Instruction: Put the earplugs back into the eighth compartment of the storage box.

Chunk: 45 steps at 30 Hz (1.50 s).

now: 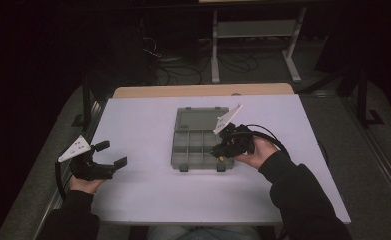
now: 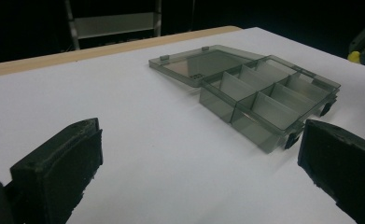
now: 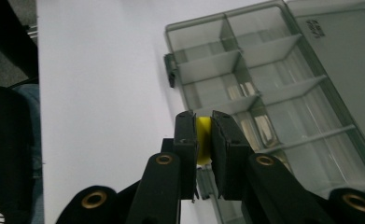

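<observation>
White table (image 1: 143, 200), right tongs (image 3: 203, 140) pinching yellow piece (image 3: 202, 140)

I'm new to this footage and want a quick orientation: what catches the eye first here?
A smoky translucent compartment box lies open mid-table, its lid folded flat on the far side and its compartments looking empty. The right gripper hovers at the box's near right corner, shut on a small yellow object. The left gripper is held wide open near the white table top's left edge, well apart from the box.
</observation>
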### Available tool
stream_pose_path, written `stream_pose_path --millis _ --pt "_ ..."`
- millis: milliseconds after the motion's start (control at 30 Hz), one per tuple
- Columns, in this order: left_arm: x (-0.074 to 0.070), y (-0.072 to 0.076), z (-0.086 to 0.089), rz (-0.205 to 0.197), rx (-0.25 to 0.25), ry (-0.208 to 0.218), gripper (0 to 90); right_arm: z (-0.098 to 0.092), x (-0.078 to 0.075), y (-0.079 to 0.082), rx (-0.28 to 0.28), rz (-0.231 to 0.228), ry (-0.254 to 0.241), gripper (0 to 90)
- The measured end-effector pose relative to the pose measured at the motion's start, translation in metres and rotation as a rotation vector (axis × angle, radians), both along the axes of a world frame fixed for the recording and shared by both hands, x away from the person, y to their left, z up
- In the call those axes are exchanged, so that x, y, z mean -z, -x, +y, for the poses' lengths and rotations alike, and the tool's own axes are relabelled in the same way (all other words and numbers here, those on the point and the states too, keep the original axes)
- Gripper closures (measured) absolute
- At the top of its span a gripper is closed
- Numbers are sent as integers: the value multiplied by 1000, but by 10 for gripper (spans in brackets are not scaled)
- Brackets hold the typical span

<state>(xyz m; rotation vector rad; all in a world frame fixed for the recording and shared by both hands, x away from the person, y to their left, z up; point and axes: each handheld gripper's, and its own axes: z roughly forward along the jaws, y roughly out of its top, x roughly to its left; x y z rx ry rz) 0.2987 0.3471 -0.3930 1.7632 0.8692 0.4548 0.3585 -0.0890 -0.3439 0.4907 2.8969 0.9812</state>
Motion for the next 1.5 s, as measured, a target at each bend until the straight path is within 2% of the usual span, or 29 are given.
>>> stream_pose_path --millis 267,500,700,1067,1200,1267,1333,1400,1500 --pt "0 0 0 2 0 1 0 -13 9 -13 50 22 10 790" --pt "0 0 0 2 1 -2 0 -20 24 -22 93 59 23 791" --pt "0 0 0 2 -1 1 0 -20 43 -29 108 96 71 790" --pt "0 0 0 1 0 1 0 -20 50 -28 103 100 75 777" --pt "0 0 0 1 2 -2 0 -21 47 -27 101 92 54 692" --pt "0 0 0 2 2 -3 0 -22 45 -27 112 90 43 616" --pt "0 0 0 1 1 -2 0 -23 43 -26 124 88 35 513" --pt "0 0 0 1 0 0 0 -24 42 -25 124 85 32 364" --pt "0 0 0 1 2 -3 0 -26 39 -23 130 69 31 211"
